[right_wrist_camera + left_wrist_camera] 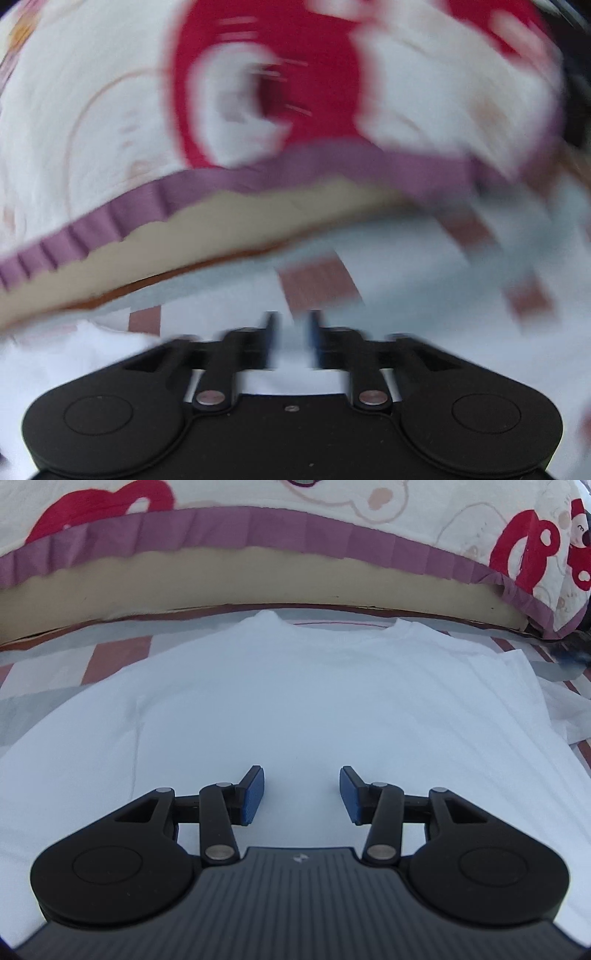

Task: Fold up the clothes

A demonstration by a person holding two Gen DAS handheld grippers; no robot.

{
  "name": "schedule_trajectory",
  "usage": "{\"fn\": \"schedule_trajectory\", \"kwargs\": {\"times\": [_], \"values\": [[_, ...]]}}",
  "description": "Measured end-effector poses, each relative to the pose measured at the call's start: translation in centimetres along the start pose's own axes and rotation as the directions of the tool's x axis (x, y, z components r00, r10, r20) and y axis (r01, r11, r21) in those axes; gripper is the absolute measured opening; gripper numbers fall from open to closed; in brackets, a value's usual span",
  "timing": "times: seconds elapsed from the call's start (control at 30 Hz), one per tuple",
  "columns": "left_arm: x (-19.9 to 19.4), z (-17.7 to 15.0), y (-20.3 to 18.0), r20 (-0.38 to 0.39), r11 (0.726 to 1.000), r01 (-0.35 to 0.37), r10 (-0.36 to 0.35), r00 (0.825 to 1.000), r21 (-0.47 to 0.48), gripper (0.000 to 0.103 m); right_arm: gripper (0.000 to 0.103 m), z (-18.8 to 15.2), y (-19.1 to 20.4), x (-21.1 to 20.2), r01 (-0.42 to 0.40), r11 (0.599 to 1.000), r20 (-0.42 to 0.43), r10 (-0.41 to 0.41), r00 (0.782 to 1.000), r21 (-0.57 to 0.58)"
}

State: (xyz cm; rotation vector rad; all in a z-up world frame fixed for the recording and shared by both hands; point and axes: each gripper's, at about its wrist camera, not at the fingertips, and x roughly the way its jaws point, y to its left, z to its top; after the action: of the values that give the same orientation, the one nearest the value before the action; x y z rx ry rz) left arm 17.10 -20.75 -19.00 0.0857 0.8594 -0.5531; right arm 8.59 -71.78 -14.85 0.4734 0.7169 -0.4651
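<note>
White shirt (288,701) flat on checked sheet (110,657), collar far, spread for folding | left gripper (302,795) open, empty, above near hem | right gripper (291,339) blurred, narrowly parted, apparently empty, near shirt's far-right edge.

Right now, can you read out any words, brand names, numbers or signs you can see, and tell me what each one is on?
"3": a small mark that looks like this digit, on the cartoon blanket, too tiny to be sure.
Small pale logo on the left gripper body: a symbol, no letters.
White shirt: no print visible.
Right wrist view: too blurred to read anything.
</note>
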Motion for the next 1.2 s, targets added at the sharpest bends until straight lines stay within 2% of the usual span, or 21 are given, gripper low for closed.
{"fn": "schedule_trajectory", "kwargs": {"times": [0.07, 0.13, 0.23, 0.3, 0.4, 0.47, 0.53, 0.7, 0.8, 0.83, 0.87, 0.9, 0.93, 0.97, 1.07, 1.13, 1.2], "values": [[-0.7, -0.4, 0.3, -0.005, 0.999, -0.038, 0.038, 0.999, 0.004, 0.045, 0.052, -2.5, -4.1, -2.3, 0.023, 0.979, -0.012, -0.021, 1.0, 0.204], [-1.5, -0.9, 0.7, -0.011, 0.996, -0.091, 0.091, 0.996, 0.011, 0.049, 0.054, -4.6, -7.7, -4.1, 0.053, 0.933, -0.018, -0.05, 0.999, 0.357], [-2.7, -1.7, 2.3, -0.032, 0.979, -0.204, 0.204, 0.978, 0.004, 0.049, 0.058, -7.2, -11.9, -6.1, 0.098, 0.876, -0.034, -0.093, 0.995, 0.472], [-3.5, -2.1, 3.8, -0.044, 0.965, -0.261, 0.26, 0.965, -0.027, 0.049, 0.06, -7.7, -13.6, -6.6, 0.142, 0.855, -0.03, -0.147, 0.989, 0.499], [-4.6, -2.8, 6.5, -0.089, 0.946, -0.298, 0.289, 0.953, -0.13, 0.049, 0.062, -8.1, -15.4, -7.8, 0.209, 0.832, 0.002, -0.245, 0.969, 0.514], [-5.1, -3.4, 7.5, -0.092, 0.943, -0.283, 0.271, 0.958, -0.177, 0.049, 0.067, -8.2, -16.7, -7.9, 0.227, 0.819, 0.034, -0.287, 0.957, 0.527], [-5.4, -3.6, 7.7, -0.088, 0.943, -0.277, 0.265, 0.96, -0.186, 0.049, 0.068, -8.2, -18.1, -7.4, 0.239, 0.806, 0.043, -0.31, 0.95, 0.542], [-5.4, -2.9, 7.6, -0.11, 0.936, -0.272, 0.253, 0.961, -0.222, 0.051, 0.076, -5.7, -19.7, -3.6, 0.239, 0.829, 0.055, -0.308, 0.95, 0.506], [-5.5, -2.9, 7.7, -0.087, 0.941, -0.254, 0.24, 0.967, -0.226, 0.052, 0.082, -4.1, -19.1, -1.1, 0.324, 0.845, 0.086, -0.394, 0.915, 0.425], [-5.5, -3.0, 7.7, -0.086, 0.94, -0.259, 0.246, 0.965, -0.221, 0.052, 0.078, -3.5, -18.6, -0.2, 0.357, 0.852, 0.086, -0.418, 0.905, 0.382], [-5.4, -3.1, 7.9, -0.091, 0.939, -0.266, 0.251, 0.964, -0.219, 0.052, 0.039, -2.6, -18.0, 0.3, 0.383, 0.867, 0.064, -0.422, 0.904, 0.318], [-5.4, -3.2, 8.0, -0.096, 0.938, -0.272, 0.257, 0.962, -0.216, 0.052, 0.008, -1.7, -17.4, 0.7, 0.394, 0.883, 0.04, -0.417, 0.908, 0.255], [-5.4, -3.3, 8.2, -0.1, 0.938, -0.274, 0.258, 0.961, -0.213, 0.052, 0.007, -0.4, -17.1, 0.6, 0.361, 0.91, 0.022, -0.373, 0.928, 0.206], [-5.6, -3.4, 8.2, -0.104, 0.942, -0.266, 0.249, 0.963, -0.205, 0.052, 0.006, 0.7, -17.0, -0.5, 0.354, 0.919, 0.06, -0.368, 0.928, 0.171], [-6.2, -4.0, 8.4, -0.098, 0.952, -0.251, 0.237, 0.967, -0.177, 0.052, 0.005, 3.8, -18.3, -2.7, 0.422, 0.893, 0.158, -0.445, 0.882, 0.159], [-6.4, -4.6, 8.6, -0.084, 0.953, -0.245, 0.234, 0.969, -0.179, 0.053, 0.006, 4.4, -18.5, -2.4, 0.432, 0.893, 0.147, -0.448, 0.882, 0.129], [-6.6, -5.0, 8.5, -0.068, 0.954, -0.245, 0.237, 0.969, -0.174, 0.053, 0.007, 3.9, -17.7, -0.6, 0.484, 0.874, 0.103, -0.485, 0.868, 0.041]]}}
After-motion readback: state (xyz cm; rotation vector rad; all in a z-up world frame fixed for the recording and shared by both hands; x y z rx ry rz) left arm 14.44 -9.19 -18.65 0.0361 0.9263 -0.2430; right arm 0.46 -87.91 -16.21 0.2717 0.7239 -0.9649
